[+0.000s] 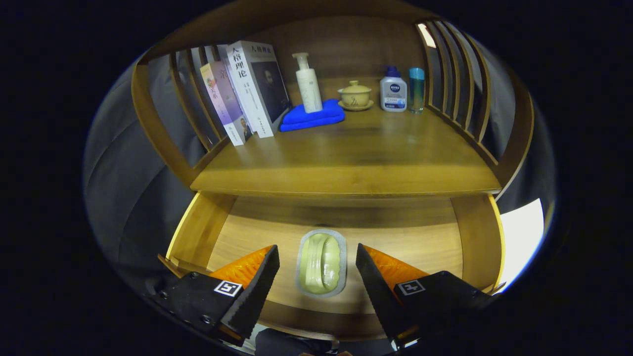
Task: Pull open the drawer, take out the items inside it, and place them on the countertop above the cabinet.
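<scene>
Nearest, the gripper [316,277] is seen from just behind its two black fingers [252,291], which are spread wide apart with nothing held. Orange padding is seen behind each finger, and a small square marker sits on each.

Between the fingertips, and touching neither, a soap dish [321,263] lies on the floor of the drawer [198,230]. It is a pale grey rounded tray with a light green bar of soap in it. Its long axis runs away from the gripper, in line with the fingers, from the drawer front toward the back of the cabinet. Neither end can be told as a front.

The drawer is already pulled open, and no other item is seen in it. The step in hand is judged to be the taking out of the soap dish. The next move would call for the gripper to be lowered and closed across the dish's narrow width, then lifted clear of the overhanging edge.

Beyond the drawer, the wooden desk [346,163] above is seen, with slatted sides. At its back are leaning books [257,89], a white pump bottle [307,84] standing on a folded blue cloth [312,116], a lidded yellow cup on a saucer [355,95], a white bottle with a blue cap [393,90] and a slim blue bottle [417,89]. The front part of the desk is bare.
</scene>
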`<state>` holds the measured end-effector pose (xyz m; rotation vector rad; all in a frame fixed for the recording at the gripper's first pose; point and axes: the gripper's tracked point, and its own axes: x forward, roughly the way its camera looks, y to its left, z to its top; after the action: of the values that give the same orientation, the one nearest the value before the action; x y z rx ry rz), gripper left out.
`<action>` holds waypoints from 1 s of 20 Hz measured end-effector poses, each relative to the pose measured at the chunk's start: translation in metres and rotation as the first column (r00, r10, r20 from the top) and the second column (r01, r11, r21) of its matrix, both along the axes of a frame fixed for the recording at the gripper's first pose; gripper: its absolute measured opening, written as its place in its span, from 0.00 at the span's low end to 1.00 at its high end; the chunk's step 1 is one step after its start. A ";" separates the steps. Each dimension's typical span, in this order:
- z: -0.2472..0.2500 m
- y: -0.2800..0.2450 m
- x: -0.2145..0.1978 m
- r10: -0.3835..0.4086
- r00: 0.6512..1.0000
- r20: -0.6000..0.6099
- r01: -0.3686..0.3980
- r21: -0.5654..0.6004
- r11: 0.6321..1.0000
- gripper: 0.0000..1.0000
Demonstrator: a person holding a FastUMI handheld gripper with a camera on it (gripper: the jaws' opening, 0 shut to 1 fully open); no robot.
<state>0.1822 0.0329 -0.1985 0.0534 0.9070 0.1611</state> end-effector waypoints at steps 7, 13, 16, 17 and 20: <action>-0.042 0.011 -0.003 0.013 0.991 -0.134 -0.013 0.003 1.000 0.96; -0.070 0.007 -0.007 0.032 0.981 -0.193 -0.046 -0.066 0.997 0.64; -0.071 0.004 -0.006 0.020 0.982 -0.187 -0.034 -0.072 0.997 0.44; -0.070 0.006 -0.008 0.030 0.982 -0.189 -0.042 -0.064 0.997 0.38; -0.069 0.006 -0.010 0.023 0.984 -0.175 -0.025 -0.009 1.000 0.19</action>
<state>0.1722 0.0391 -0.2671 0.0467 1.0845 0.1758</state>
